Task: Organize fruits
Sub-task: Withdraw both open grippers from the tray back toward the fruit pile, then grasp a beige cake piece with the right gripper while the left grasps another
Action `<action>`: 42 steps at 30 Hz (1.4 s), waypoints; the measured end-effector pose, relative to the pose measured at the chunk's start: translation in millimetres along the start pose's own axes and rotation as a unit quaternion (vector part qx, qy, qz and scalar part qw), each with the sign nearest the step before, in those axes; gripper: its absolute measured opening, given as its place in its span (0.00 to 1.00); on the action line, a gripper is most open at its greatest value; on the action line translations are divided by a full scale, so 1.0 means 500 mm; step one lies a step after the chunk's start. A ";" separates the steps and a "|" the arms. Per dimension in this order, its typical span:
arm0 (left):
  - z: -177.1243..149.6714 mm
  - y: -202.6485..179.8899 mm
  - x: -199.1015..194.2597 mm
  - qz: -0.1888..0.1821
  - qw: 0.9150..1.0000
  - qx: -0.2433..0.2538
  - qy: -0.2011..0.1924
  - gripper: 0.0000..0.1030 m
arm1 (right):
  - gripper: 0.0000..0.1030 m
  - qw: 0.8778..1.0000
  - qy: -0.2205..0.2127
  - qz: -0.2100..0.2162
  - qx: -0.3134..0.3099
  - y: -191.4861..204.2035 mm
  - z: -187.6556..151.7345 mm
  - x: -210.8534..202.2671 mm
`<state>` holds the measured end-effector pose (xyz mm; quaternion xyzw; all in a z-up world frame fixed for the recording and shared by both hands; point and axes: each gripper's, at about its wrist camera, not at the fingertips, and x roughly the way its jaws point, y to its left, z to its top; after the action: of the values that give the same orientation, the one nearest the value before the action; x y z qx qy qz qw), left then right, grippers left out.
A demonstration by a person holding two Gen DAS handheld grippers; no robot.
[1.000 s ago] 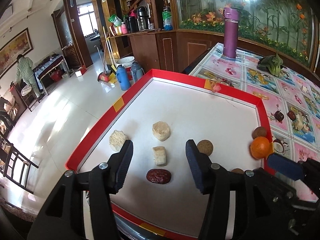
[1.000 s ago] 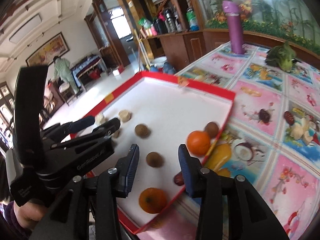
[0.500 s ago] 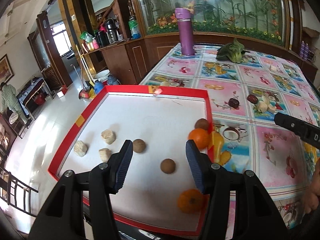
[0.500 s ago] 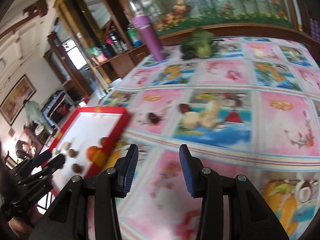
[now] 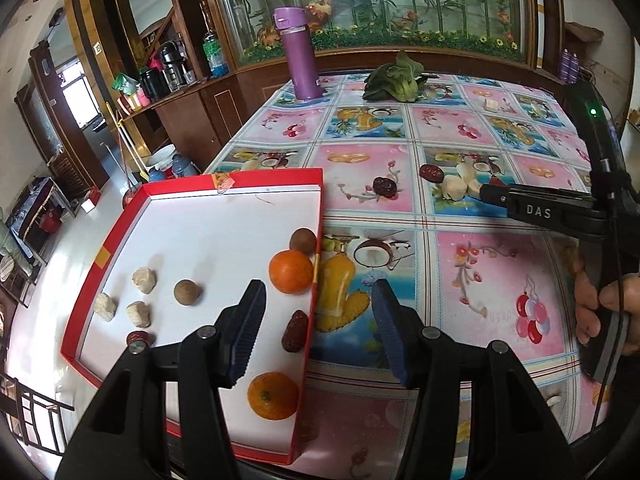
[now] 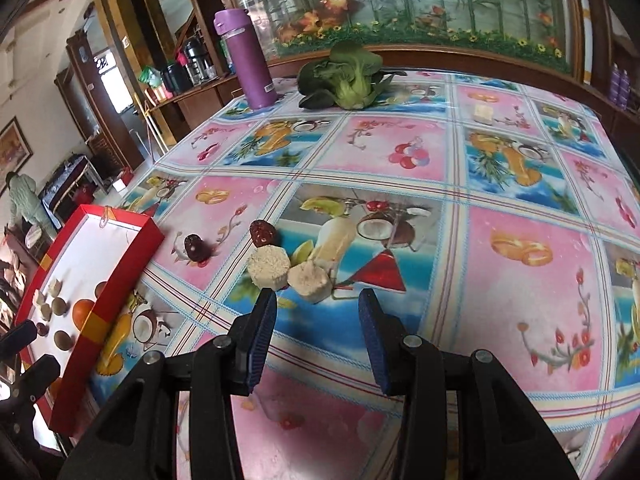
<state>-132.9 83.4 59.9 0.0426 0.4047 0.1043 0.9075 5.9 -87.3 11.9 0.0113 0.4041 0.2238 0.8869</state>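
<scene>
Right hand-held gripper [image 6: 316, 336] now over tablecloth [image 6: 520, 280]

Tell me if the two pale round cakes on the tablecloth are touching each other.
Touching. The right wrist view shows the left pale cake and the right pale cake pressed edge to edge with no tablecloth visible between them.

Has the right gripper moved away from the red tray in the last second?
Yes. The right gripper now sits over the tablecloth near the pale chunks, with the red tray off to its left.

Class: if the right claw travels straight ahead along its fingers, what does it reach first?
Probably the pale hexagonal cake piece lying on the fruit-print tablecloth, just beyond the open right claw; depth is uncertain.
</scene>
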 end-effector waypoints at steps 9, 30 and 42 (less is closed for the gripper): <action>0.042 -0.038 0.016 -0.012 1.000 0.012 0.009 0.55 | 0.26 0.999 0.020 -0.010 -0.029 0.019 0.022 0.042; 0.167 -0.209 0.198 -0.083 0.994 0.009 0.075 0.55 | 0.23 0.978 -0.021 0.020 0.209 -0.203 0.052 -0.040; 0.197 -0.231 0.261 -0.096 0.991 -0.008 0.093 0.55 | 0.23 0.976 -0.026 0.041 0.212 -0.195 0.056 -0.041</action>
<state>43.1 0.9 12.5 -0.0138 0.4884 0.0236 0.8722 52.3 -179.0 25.8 0.2217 0.4186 0.1692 0.8643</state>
